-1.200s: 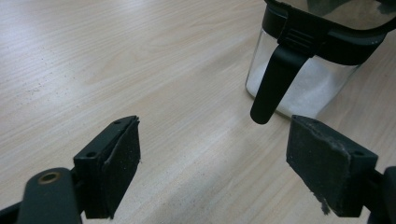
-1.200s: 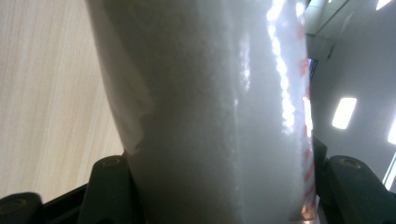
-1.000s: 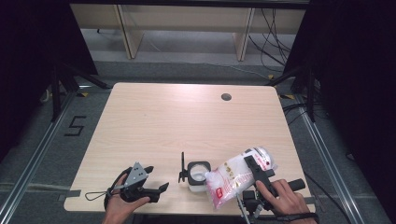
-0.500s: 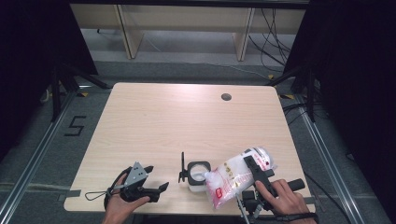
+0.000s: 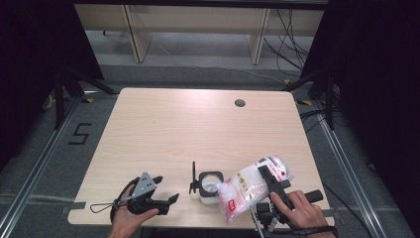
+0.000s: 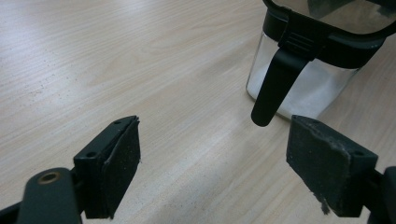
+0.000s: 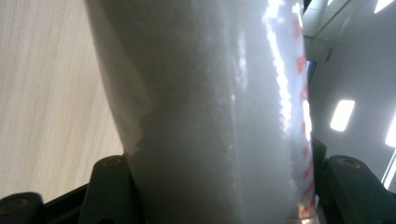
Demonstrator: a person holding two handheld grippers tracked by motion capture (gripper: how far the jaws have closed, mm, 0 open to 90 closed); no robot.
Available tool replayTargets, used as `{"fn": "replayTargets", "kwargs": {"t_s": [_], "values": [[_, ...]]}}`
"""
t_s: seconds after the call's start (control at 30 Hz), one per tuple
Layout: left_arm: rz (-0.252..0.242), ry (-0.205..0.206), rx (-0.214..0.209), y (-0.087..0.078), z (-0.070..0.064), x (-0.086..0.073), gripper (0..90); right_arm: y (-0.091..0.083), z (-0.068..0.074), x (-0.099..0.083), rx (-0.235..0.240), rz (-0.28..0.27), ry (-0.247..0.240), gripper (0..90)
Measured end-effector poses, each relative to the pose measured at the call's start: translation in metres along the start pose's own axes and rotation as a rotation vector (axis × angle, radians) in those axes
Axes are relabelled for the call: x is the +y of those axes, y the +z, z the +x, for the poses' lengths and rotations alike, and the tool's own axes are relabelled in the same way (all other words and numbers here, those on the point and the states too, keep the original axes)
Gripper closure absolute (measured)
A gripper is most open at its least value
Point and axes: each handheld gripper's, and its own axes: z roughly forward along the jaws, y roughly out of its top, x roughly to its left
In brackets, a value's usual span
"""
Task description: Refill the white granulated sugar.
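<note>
While the wooden table (image 5: 163, 129) carries everything here, we see the work gathered along its near edge, toward the near right corner. Our right gripper (image 5: 273, 184) is clamped on a plastic bag (image 5: 250, 187) of white grains with red print, and in the right gripper view the bag (image 7: 210, 112) stands pressed between the two black jaws, its clear film catching the ceiling lights. In the high view the bag lies tilted, its red-printed end pointing toward the near edge and its other end raised toward the right edge, with our right hand (image 5: 299, 213) wrapped on the gripper's handle just behind it. Just beside the bag, on its left, stands a small clear jar (image 5: 209, 184) with a black rim, partly filled with white grains; its lid is swung up, and a thin black piece stands upright at the jar's left side. The bag's lower end touches or nearly touches the jar; we cannot tell which. Our left gripper (image 5: 159, 196) rests near the near left part of the table, held by our left hand (image 5: 130, 218), its jaws spread wide with nothing between them. In the left gripper view the jar (image 6: 308, 70) sits just ahead of the open jaws, its black tab hanging down over the glass wall.
</note>
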Motion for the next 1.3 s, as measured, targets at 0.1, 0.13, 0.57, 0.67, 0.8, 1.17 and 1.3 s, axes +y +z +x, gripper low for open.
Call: {"fn": "replayTargets", "kwargs": {"t_s": [0.1,0.13,0.57,0.67,0.8,1.17,1.3], "values": [[0.0,-0.007,0.0,0.0,-0.001,0.0,17.1,-0.001,-0.002,-0.002,0.024,0.004,0.019,43.1],[0.002,0.004,0.004,0.0,0.0,0.0,17.1,0.0,-0.002,-0.003,-0.007,-0.025,0.015,43.1],[0.001,0.002,0.001,0.0,0.0,0.0,17.1,0.005,-0.013,0.0,0.02,-0.08,-0.146,43.2],[-0.003,0.007,0.002,0.0,0.001,0.0,17.1,0.001,-0.002,-0.002,-0.005,-0.018,0.005,43.2],[-0.005,0.001,0.002,0.0,0.001,0.0,17.1,0.0,0.0,-0.003,0.008,-0.002,0.029,43.2],[-0.009,-0.002,0.005,0.0,0.0,0.0,17.1,-0.003,-0.002,-0.003,0.009,0.002,0.047,43.3],[-0.002,0.001,0.002,-0.001,0.001,0.0,17.1,0.0,-0.001,-0.005,0.008,-0.011,0.035,43.3]]}}
